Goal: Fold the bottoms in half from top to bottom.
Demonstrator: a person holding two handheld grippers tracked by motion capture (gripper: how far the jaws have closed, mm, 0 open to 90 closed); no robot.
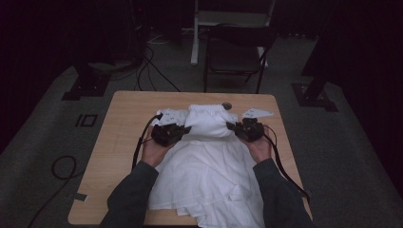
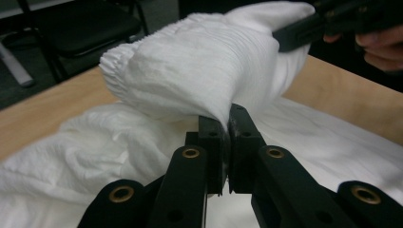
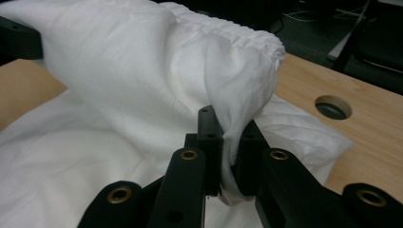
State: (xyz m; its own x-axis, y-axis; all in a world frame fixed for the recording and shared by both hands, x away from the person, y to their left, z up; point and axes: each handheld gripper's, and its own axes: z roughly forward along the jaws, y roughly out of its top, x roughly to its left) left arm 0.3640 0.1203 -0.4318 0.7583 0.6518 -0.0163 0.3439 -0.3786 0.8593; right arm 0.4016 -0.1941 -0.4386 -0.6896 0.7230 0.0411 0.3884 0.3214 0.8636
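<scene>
We have the left hand-held gripper (image 2: 227,124) and the right hand-held gripper (image 3: 227,129) each pinching a side of the white garment (image 1: 209,156) near its gathered waistband. That end hangs raised between them while the rest lies on the tabletop (image 1: 119,137), likely so we can fold it over.

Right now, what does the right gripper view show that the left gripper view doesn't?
Right gripper view alone: a round hole in the table top, beside the cloth.

Left gripper view alone: the person's other hand holding the far gripper, and a dark chair beyond the table edge.

Both: the white garment bunched and raised off the wooden table, its gathered elastic edge up top, with each view's own black jaws shut on a fold of it.
</scene>
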